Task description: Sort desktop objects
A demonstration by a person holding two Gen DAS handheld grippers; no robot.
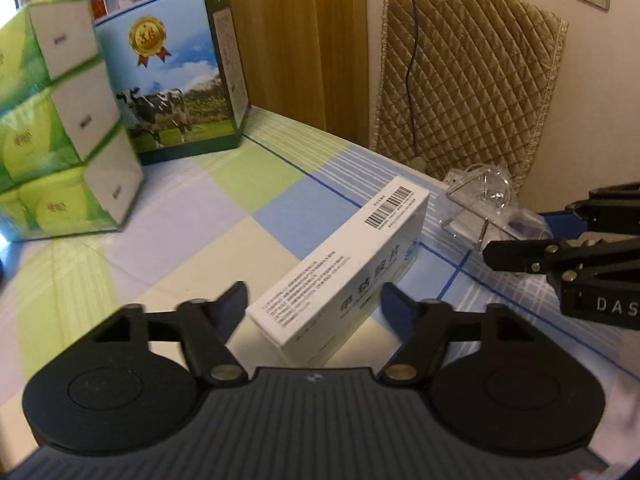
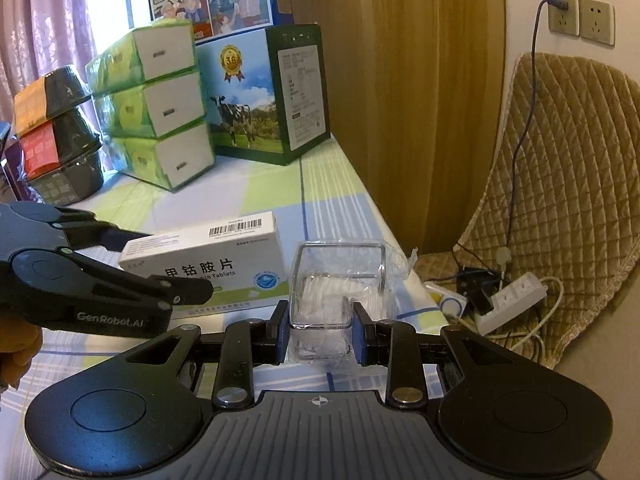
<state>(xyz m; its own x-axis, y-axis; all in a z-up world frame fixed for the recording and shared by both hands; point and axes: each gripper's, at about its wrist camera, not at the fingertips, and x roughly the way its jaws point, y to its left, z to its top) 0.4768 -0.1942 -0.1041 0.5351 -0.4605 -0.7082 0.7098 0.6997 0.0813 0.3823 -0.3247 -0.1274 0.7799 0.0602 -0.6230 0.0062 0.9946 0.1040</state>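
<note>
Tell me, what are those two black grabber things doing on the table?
A person is tidying a table with a grabber in each hand. The left gripper is open around the end of a white tablet box, not squeezing it yet. The right gripper has its blue pads against a clear plastic-wrapped packet with a wire frame, beside the box near the table edge. Green tissue packs and a milk carton box stand behind.

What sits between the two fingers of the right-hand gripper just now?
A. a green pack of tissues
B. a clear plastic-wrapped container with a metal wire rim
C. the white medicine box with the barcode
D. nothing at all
B: in the right wrist view, the right gripper has its blue pads on either side of the clear plastic-wrapped container, while the white medicine box lies to its left.
</note>
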